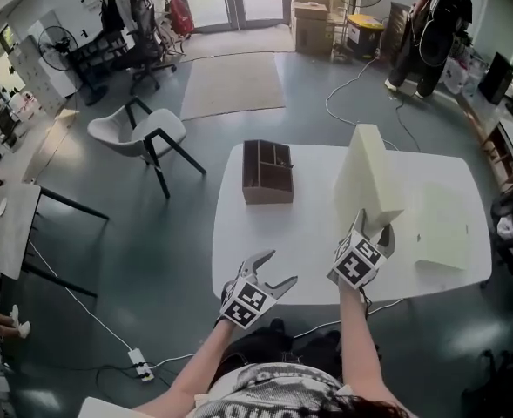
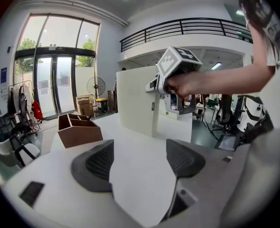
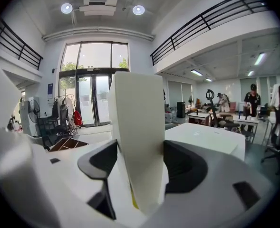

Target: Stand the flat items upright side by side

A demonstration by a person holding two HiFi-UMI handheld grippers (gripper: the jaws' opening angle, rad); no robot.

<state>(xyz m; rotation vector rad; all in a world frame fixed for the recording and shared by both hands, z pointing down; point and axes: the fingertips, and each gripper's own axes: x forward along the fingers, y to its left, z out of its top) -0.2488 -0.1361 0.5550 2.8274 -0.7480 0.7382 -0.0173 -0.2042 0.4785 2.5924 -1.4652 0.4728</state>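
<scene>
Head view: the right gripper [image 1: 374, 230] pinches the upright slab [image 1: 367, 172] low down between its jaws, mid-tabletop [image 1: 308, 233]. The other slab [image 1: 439, 225] lies flat at its three o'clock. The left gripper [image 1: 279, 268] hangs spread and empty at seven o'clock. Held so low, the tall slab could well topple if let go unsupported.

— What does the foam slab [image 1: 367, 174] hide?
— In the head view, the fingertips of the right gripper [image 1: 374, 227]. In the right gripper view, part of the glass doors [image 3: 90, 101], while a jaw cuts off the wooden box [image 3: 66, 144].
</scene>
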